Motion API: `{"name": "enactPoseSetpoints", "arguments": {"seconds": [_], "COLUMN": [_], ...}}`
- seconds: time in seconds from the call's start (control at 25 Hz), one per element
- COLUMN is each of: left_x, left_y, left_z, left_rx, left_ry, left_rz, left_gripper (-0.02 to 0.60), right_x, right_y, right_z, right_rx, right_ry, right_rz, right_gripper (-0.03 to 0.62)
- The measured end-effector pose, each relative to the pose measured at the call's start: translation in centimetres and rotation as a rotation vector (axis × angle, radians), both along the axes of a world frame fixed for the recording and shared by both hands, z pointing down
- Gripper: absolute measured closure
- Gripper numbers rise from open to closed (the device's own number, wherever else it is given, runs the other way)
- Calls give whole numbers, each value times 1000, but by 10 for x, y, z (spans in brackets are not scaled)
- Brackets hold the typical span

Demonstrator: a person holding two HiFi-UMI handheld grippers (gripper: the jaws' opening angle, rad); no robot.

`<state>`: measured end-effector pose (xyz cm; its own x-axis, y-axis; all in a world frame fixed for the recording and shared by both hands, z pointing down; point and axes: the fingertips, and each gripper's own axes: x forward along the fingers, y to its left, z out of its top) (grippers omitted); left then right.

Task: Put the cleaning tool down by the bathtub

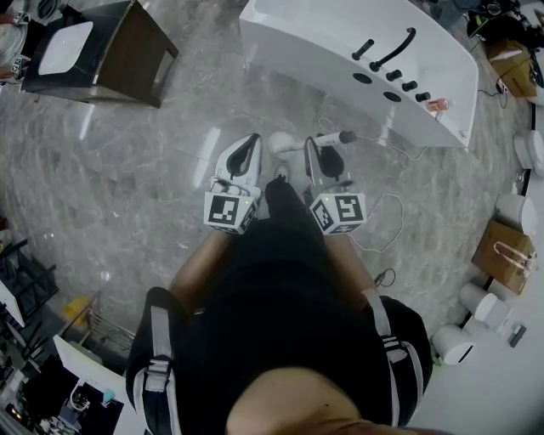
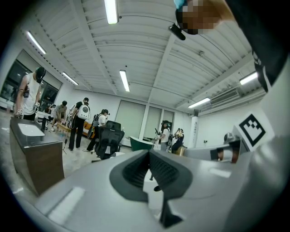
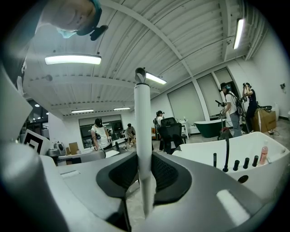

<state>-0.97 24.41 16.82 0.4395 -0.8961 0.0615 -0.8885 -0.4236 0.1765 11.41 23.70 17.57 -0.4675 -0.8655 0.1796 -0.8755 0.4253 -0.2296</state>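
Clamping the cleaning tool's (image 3: 142,131) slim white handle upright near the bathtub (image 3: 253,156), the right gripper (image 3: 144,165) carries what looks light, stiff and slippery, best held mid-handle, while the left gripper (image 2: 148,158) is closed and empty.

Bright ceiling strip lights (image 2: 111,11), glare on the floor (image 1: 208,149), fisheye warp, dark vignetted corners.
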Motion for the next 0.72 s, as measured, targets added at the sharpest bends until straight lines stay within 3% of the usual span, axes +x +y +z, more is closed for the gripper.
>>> {"name": "enactPoseSetpoints", "arguments": {"seconds": [0.72], "left_x": [40], "left_y": [-88], "left_z": [1], "left_rx": [0], "left_ry": [-12], "left_rz": [-96], "left_gripper": [574], "right_x": [36], "right_y": [-96], "right_z": [11], "right_rx": [-12], "right_ry": [-23], "right_rz": [-95], "right_gripper": [499]}}
